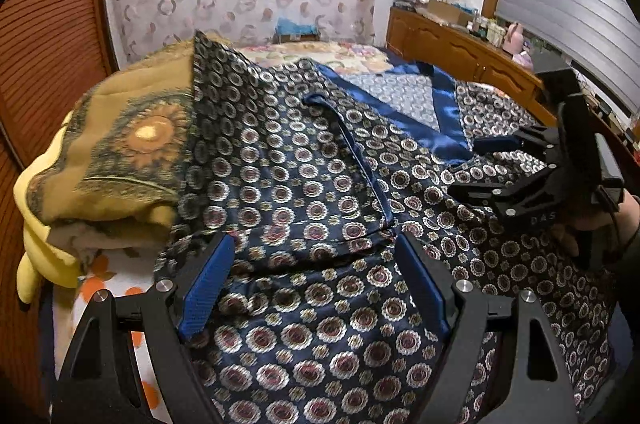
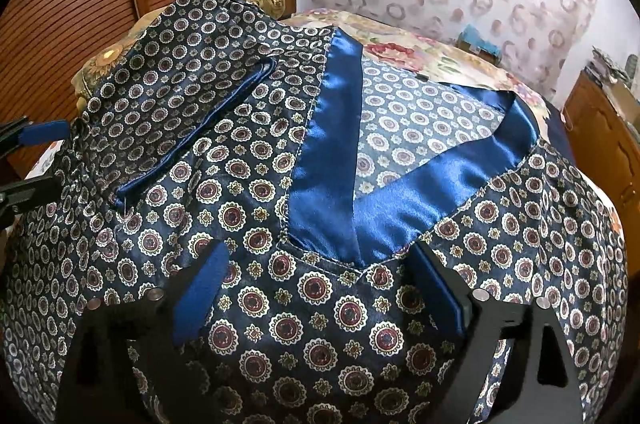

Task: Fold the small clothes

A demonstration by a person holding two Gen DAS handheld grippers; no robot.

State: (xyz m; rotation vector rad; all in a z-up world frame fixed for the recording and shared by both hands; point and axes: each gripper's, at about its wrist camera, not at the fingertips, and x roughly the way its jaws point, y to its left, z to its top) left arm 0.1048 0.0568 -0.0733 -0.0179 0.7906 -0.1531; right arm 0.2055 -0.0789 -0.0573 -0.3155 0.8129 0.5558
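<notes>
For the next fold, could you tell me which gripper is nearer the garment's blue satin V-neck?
Right. The right gripper hovers open with the point of the blue satin V-neck just ahead of its fingers. The left gripper, also open, sits off beside the piped chest pocket.

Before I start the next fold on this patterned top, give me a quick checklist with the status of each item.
1. Left gripper open over the garment: ok.
2. Right gripper open, below the satin V-neck trim: ok.
3. Neither gripper pinching cloth: ok.
4. Garment lying flat: not ok, the sleeve rides up over the yellow blanket pile.
5. Hem edges lined up: cannot tell, out of view.
</notes>
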